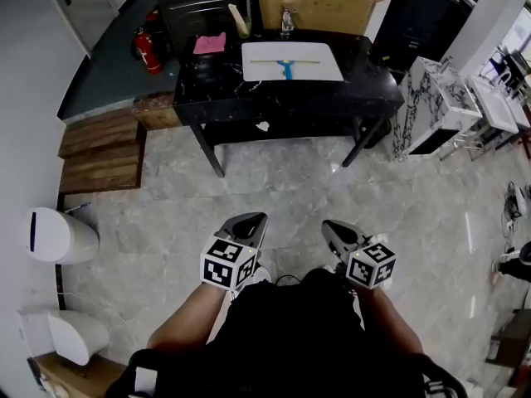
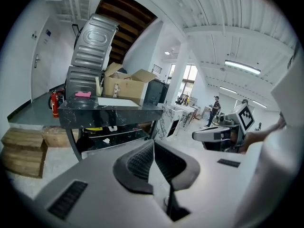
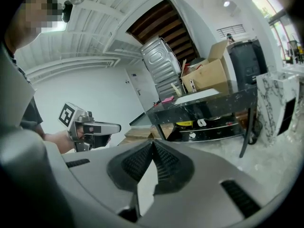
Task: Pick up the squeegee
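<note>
The squeegee, with a blue handle and a pale yellow blade, lies on a white board on the black marble table far ahead. Both grippers hang over the floor well short of the table. My left gripper is shut with nothing in it; its tips meet in the left gripper view. My right gripper is shut and empty too, its tips touching in the right gripper view. Each gripper shows in the other's view: the right gripper and the left gripper.
On the table lie a pink cloth and an open cardboard box. A red fire extinguisher and wooden pallets are at the left. A white bin stands near the wall, a marble-patterned cabinet to the right. A person stands far off.
</note>
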Demonstrator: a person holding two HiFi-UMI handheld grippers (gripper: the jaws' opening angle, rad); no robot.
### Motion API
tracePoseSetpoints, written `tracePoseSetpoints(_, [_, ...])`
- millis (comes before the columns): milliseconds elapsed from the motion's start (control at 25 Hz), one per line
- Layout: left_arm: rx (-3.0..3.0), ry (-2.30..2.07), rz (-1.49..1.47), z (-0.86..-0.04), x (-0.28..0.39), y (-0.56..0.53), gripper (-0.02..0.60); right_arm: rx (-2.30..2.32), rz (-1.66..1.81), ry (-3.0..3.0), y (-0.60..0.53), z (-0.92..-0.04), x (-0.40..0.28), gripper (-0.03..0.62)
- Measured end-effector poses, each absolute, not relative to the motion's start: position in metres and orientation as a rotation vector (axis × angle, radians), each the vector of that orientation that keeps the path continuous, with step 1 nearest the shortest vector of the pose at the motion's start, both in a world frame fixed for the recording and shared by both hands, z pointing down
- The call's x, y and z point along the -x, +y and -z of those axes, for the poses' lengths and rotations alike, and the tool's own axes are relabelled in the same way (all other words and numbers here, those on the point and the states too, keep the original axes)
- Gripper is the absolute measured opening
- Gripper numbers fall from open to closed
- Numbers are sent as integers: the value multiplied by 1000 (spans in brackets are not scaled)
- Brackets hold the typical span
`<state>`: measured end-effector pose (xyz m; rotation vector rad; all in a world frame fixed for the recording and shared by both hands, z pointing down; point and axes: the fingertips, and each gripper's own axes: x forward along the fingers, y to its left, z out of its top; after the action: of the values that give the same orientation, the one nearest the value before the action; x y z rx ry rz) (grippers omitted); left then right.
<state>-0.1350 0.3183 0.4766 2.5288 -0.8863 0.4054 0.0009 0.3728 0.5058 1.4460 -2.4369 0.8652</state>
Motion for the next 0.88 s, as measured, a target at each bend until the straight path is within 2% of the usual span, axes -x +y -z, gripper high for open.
tracePoseSetpoints(520, [-2523, -871, -403, -484, 149, 309, 17, -1461, -892, -2419, 361, -514, 12, 9])
tracePoseSetpoints(880, [-2490, -932, -432, -486, 136, 268, 17, -1437, -880, -2482, 296, -506, -6, 9])
